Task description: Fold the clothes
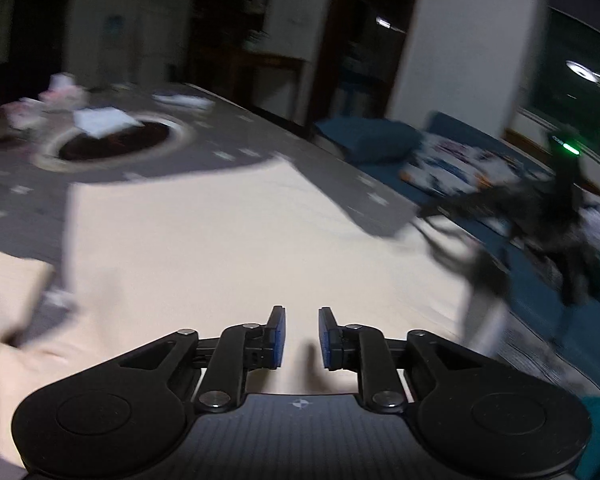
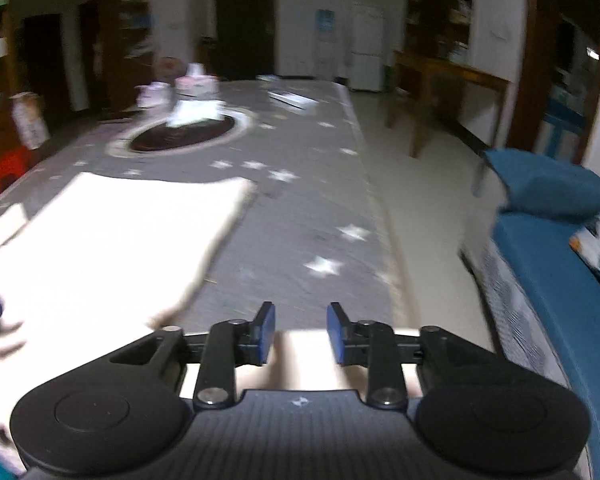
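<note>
Cream garment, flat on grey star-patterned table: soft, light, limp. Best hold: near corners. Left tongs, right tongs: parted, nothing gripped.

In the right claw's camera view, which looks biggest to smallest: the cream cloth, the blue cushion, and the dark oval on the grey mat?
1. Cream cloth, clearly largest.
2. Blue cushion.
3. Dark oval, though it lies farther from the camera, so the last two are uncertain.

Motion blur smears the cream garment edges, and the right claw is only a dark streak.
</note>
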`<state>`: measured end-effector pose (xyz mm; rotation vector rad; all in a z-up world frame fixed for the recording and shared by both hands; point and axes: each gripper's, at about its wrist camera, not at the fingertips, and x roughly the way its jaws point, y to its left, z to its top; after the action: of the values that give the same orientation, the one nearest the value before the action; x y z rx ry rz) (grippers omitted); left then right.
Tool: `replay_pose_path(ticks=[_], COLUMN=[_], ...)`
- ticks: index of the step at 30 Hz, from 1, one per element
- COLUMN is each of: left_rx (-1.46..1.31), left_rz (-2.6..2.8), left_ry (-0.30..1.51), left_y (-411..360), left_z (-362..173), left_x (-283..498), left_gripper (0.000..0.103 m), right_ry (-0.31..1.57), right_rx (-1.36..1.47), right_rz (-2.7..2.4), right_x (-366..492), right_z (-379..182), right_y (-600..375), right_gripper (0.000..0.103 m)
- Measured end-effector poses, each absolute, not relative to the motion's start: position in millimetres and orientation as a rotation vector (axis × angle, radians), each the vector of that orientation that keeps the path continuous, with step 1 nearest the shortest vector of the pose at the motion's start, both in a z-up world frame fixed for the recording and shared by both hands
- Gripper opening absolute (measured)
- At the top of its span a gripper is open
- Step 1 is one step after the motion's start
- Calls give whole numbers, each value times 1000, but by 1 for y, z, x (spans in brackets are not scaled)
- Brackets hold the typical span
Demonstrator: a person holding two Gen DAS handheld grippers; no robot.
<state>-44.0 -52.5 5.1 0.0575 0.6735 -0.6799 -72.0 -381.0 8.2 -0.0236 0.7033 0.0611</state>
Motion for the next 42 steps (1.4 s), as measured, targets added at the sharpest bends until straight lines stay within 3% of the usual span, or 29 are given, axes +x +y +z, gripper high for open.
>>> replay_pose_path(ticks=[8, 19, 21, 24, 27, 42], left_rx=[18, 54, 45, 58, -7, -293], left_rz=[-290, -171, -165, -151, -120, 155], left_ry=[666, 734, 731, 718, 703, 466], left_y=[2, 7, 9, 13, 31, 163], left_z=[16, -14, -15, -16, -12, 32], left_x=[21, 54, 59, 63, 62, -41], left_gripper=[22, 26, 24, 7, 2, 1], right_ry=[673, 722, 732, 747, 759, 782], right_rx=[-66, -120, -122, -128, -133, -162], right_rz=[356, 509, 513, 517, 516, 515], right_x=[-63, -64, -65, -68, -67, -66], right_z=[23, 7, 5, 0, -4, -7], right_y=[-308, -258, -257, -252, -250, -247], right_gripper=[33, 37, 37, 37, 38, 39])
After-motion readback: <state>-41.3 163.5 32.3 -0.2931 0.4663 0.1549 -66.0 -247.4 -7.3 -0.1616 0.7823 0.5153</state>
